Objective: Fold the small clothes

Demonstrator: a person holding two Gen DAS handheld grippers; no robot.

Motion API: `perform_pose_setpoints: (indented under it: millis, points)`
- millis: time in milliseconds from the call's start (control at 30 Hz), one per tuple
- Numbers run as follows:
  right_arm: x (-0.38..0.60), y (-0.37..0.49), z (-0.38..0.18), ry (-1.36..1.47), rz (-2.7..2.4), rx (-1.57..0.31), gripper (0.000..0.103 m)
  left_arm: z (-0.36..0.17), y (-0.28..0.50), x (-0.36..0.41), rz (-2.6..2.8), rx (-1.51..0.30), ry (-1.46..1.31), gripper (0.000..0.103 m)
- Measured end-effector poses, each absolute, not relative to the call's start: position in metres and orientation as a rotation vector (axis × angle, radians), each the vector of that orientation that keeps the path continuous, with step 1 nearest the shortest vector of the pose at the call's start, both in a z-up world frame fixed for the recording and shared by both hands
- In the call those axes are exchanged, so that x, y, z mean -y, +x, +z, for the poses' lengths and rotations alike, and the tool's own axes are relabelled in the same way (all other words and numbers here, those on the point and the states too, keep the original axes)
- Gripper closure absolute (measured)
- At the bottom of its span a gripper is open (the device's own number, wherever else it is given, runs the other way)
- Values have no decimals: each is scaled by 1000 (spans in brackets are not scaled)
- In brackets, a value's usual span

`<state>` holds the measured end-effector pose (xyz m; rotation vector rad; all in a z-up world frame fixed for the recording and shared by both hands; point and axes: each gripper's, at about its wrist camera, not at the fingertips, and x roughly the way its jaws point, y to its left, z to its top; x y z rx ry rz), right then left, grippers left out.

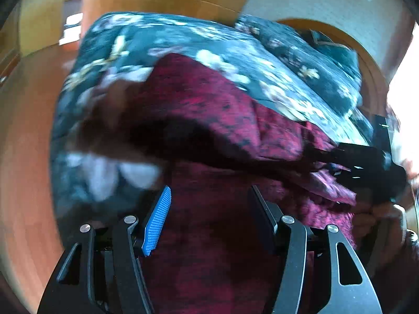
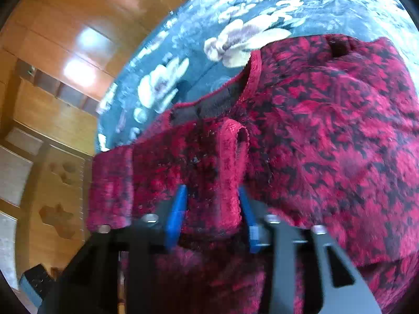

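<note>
A small red and black patterned garment [image 1: 209, 110] lies on a dark floral bedspread [image 1: 162, 36]. My left gripper [image 1: 209, 198] hangs open just above the garment, its jaws wide apart with cloth below them and nothing between them. My right gripper [image 2: 212, 201] is closed on a folded red edge of the garment [image 2: 230, 162], with the cloth bunched between its blue pads [image 2: 176, 209]. The right gripper also shows at the right of the left wrist view [image 1: 366, 167], on the garment's edge. The rest of the garment [image 2: 340, 136] spreads to the right.
The floral bedspread [image 2: 235, 26] covers the bed under the garment. A wooden floor [image 1: 26, 130] lies to the left of the bed. Wooden cabinets [image 2: 52, 104] stand past the bed's edge. Both views are blurred.
</note>
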<state>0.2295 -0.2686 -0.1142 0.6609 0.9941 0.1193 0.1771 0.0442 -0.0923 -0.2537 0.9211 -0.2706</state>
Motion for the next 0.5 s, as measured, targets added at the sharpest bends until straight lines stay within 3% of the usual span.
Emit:
perform_pose_setpoints:
  millis: [33,267,500]
  points:
    - [269,226,-104,647,132,-968,91,-92,177,-55,-250,-919,-271,43]
    - [312,175,-28,639,195,-742,92,-90,179,-93,-182,-912,-360,43]
    - [368,171,-65,638,18,-813,92,-86,189,-90,-183,-920,-375,43]
